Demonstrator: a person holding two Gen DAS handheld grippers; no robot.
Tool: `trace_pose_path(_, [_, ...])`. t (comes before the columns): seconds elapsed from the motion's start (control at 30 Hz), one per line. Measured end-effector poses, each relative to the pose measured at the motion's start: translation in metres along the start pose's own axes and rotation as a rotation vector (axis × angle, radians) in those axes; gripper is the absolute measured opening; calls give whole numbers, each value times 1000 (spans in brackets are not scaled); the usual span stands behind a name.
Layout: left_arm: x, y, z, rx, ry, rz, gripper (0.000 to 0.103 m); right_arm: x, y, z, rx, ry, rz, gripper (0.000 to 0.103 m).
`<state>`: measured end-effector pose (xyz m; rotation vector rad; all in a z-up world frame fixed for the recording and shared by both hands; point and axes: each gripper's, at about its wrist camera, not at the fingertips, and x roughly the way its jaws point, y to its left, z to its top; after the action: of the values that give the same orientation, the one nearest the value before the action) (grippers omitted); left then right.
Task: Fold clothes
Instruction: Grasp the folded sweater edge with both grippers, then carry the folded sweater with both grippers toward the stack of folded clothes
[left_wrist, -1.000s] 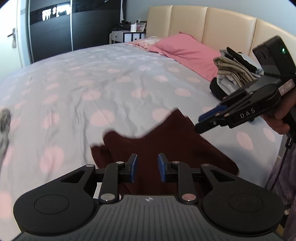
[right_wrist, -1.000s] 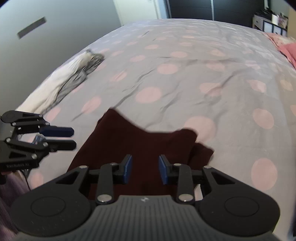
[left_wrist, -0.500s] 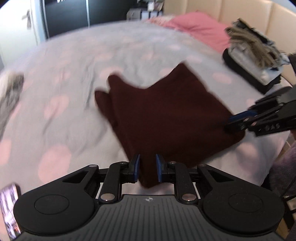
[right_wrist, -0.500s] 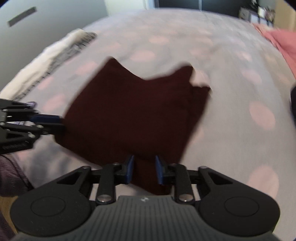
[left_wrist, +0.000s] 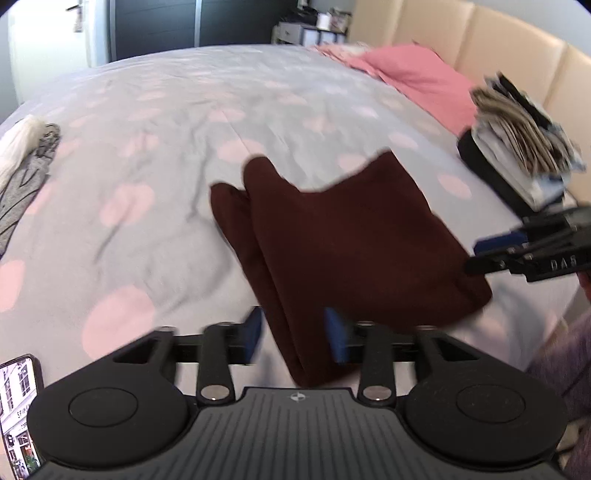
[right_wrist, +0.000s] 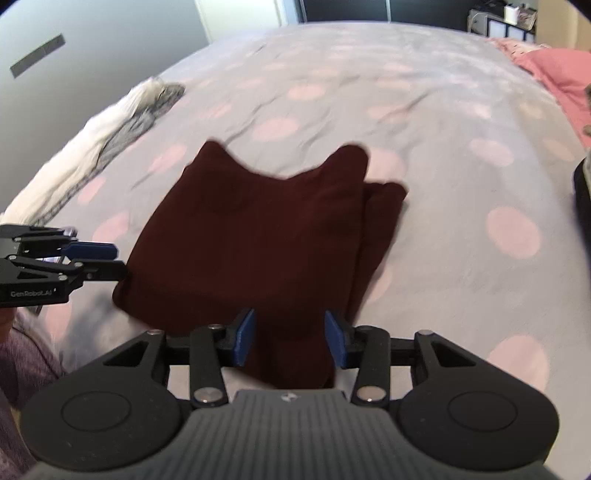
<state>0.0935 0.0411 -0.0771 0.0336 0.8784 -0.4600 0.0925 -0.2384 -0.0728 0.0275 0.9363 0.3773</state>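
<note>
Left wrist view blurs my left gripper (left_wrist: 293, 338); its fingers have just been opening and stand released, the near corner of the folded maroon garment (left_wrist: 343, 236) between them, its tip hidden under the housing. My right gripper (right_wrist: 290, 338) likewise straddles its corner, pads apart. Around the garment the bed (right_wrist: 424, 122) lies open; a folded stack (left_wrist: 517, 147) sits near the headboard.
</note>
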Motion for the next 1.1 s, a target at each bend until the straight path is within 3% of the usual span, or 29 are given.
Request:
trace_pose_path(0.23, [35, 37, 24, -320, -22, -9, 51, 19, -37, 15, 240, -28, -31, 57])
trace_pose_path(0.33, [52, 48, 30, -402, -18, -39, 51, 31, -46, 22, 301, -37, -27, 59])
trace_pose_path(0.53, [78, 50, 40, -438, -10, -50, 56, 50, -62, 31, 407, -63, -41, 66])
trace_pose_path(0.63, [87, 47, 45, -405, -10, -32, 59, 61, -67, 39, 444, -70, -14, 67])
trace_pose_path(0.9, [105, 52, 50, -424, -6, -44, 63, 89, -72, 54, 489, -52, -10, 71])
trace_pose_path(1.03, [108, 54, 51, -418, -12, -51, 63, 96, -68, 60, 440, -45, -31, 64])
trace_pose_path(1.1, [109, 50, 50, -380, -15, -38, 53, 96, -61, 60, 386, -46, -51, 59])
